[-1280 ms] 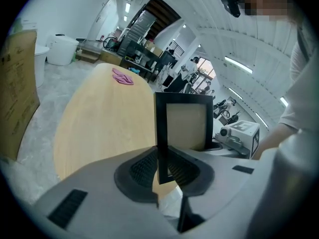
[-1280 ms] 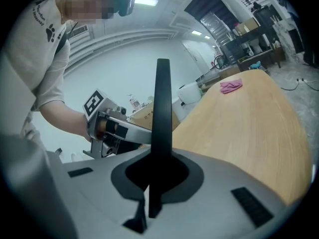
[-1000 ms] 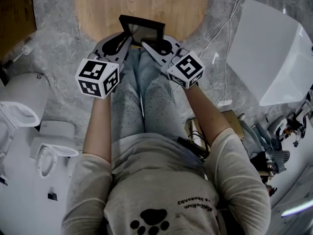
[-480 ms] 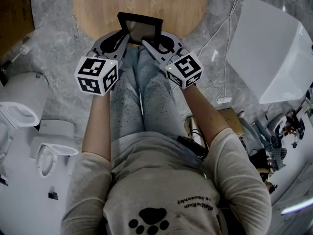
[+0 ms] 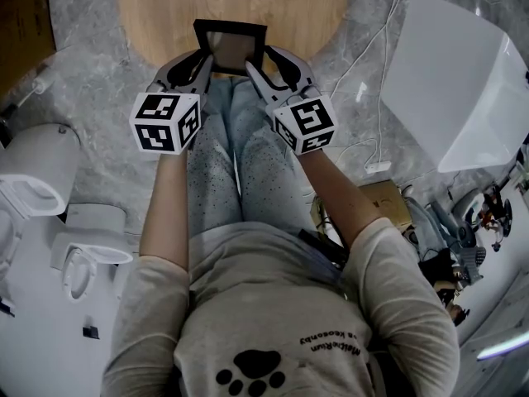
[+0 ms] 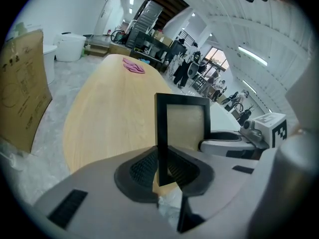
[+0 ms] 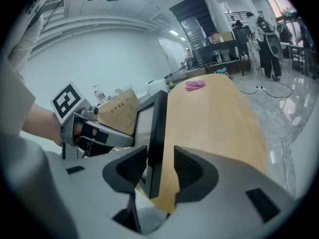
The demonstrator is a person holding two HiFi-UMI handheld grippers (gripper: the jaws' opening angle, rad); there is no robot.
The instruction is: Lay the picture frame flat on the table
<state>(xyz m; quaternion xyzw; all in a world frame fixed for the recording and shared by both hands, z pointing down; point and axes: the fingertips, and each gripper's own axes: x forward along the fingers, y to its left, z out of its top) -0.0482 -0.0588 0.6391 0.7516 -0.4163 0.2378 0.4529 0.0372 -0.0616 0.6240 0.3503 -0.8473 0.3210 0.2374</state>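
Both forearms [image 5: 165, 197] reach forward over the lap, side by side. The left gripper [image 5: 202, 63] is clamped on the left edge of the picture frame [image 5: 231, 46]. The right gripper [image 5: 266, 63] has its jaws opening, with the frame's right edge between them, seemingly no longer pressed.

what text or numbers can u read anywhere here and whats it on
Nothing can be read for sure.
Shirt: two small lines of print by a paw print, upside down, too blurred to read.
Cardboard: dark print and drawings, too blurred to read.
Marker cubes: black-and-white square patterns, no words.
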